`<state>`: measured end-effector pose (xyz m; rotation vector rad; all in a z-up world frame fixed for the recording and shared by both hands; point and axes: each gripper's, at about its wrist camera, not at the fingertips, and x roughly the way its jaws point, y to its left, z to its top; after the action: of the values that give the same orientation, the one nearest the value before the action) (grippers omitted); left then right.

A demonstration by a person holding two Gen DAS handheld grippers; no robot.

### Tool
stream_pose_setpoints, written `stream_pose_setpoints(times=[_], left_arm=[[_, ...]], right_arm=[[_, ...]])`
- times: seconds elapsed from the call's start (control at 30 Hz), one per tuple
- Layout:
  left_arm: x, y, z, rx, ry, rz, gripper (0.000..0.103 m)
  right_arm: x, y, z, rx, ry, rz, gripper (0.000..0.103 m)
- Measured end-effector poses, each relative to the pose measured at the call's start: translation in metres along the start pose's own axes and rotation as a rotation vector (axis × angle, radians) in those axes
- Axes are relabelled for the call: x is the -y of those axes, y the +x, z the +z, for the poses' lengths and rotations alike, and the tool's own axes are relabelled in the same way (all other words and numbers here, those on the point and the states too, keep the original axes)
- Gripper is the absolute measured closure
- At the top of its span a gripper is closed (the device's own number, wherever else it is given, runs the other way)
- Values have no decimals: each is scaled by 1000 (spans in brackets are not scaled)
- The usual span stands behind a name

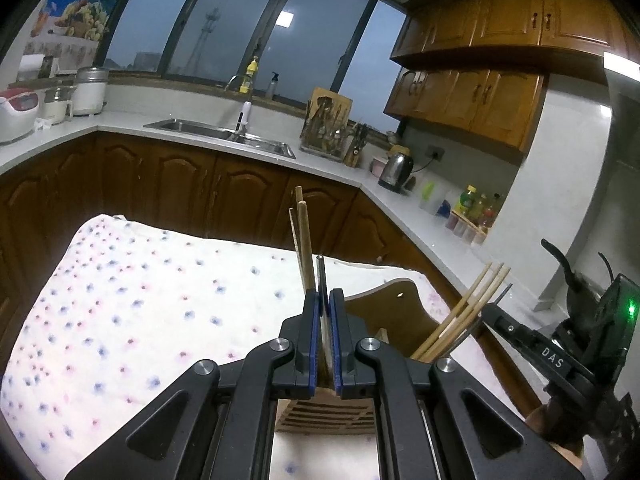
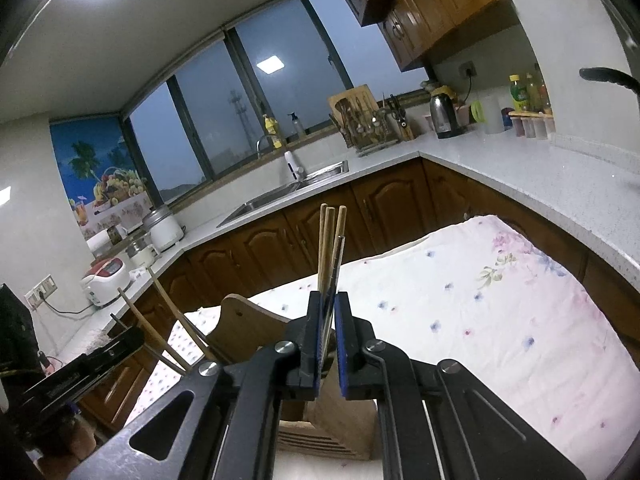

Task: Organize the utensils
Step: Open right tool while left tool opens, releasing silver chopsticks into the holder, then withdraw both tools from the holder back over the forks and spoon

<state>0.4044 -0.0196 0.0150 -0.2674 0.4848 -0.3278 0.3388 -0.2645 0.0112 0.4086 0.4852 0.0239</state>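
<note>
The left gripper (image 1: 324,300) fingers are closed on a bundle of chopsticks (image 1: 305,240) above the wooden holder (image 1: 384,312). The right gripper (image 2: 328,304) fingers grip another bundle (image 2: 330,240) just beside it, over the floral-covered bench (image 1: 140,300).

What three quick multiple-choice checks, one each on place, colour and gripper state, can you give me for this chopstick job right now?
1. Where is the wooden holder?
A. in the sink
B. on the floral cloth
C. on the windowsill

2. What colour are the left gripper pads?
A. blue
B. red
C. white

3. What is the right gripper doing?
A. wide open
B. shut on nothing
C. shut on chopsticks

Answers: 1 B, the holder stands on the floral cloth. 2 A, blue strips line the inner fingers. 3 C, the chopsticks rise from between its closed jaws.
</note>
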Motion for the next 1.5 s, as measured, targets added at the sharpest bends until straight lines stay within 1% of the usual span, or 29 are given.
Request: stream_pose_setpoints(times=[0.13, 0.2, 0.37, 0.43, 0.5, 0.53, 0.63, 0.7, 0.73, 0.8, 0.83, 0.87, 0.9, 0.93, 0.97, 1.0, 1.07, 1.27, 1.5], left_arm=[[4, -1, 3, -3, 6, 7, 99], [4, -2, 4, -7, 3, 7, 99], [6, -3, 6, -12, -1, 14, 99], [6, -3, 7, -19, -5, 17, 97], [7, -5, 7, -21, -6, 18, 89], [8, -7, 7, -17, -6, 20, 82], [9, -11, 7, -4, -3, 31, 77], [9, -12, 6, -10, -8, 34, 71], [9, -13, 5, -11, -9, 36, 66], [10, -17, 3, -9, -5, 44, 62], [10, -18, 3, -9, -2, 50, 56], [10, -21, 1, -7, -1, 61, 48], [10, -24, 1, -3, -1, 69, 44], [10, -28, -1, 4, -2, 82, 35], [11, -31, -2, 8, -5, 94, 23], [10, -37, -4, 17, -11, 119, 19], [11, -46, -7, 29, -11, 130, 18], [21, -74, -16, 31, 23, 172, 14], [36, -118, -29, 55, 66, 209, 7]], right_arm=[[3, 0, -1, -10, 11, 6, 97], [5, 3, 1, -18, 22, 11, 93], [4, 2, 2, -28, 28, 11, 92], [6, -1, 2, -30, 46, 13, 88], [7, -2, 4, -26, 55, 14, 77], [7, -4, 5, -23, 58, 17, 75], [7, -8, 6, -15, 62, 27, 64], [6, -12, 7, -8, 62, 40, 52], [5, -15, 7, 2, 60, 49, 49], [4, -21, 8, 16, 57, 60, 36], [3, -24, 9, 25, 57, 67, 34], [3, -26, 10, 31, 59, 73, 27], [3, -30, 10, 35, 62, 80, 22], [3, -32, 10, 37, 66, 86, 20], [3, -34, 10, 38, 69, 93, 14], [3, -37, 9, 41, 71, 102, 8], [1, -42, 7, 43, 58, 105, 7], [-3, -59, 0, 37, 49, 127, 7], [-10, -96, -9, 49, 39, 151, 7]])
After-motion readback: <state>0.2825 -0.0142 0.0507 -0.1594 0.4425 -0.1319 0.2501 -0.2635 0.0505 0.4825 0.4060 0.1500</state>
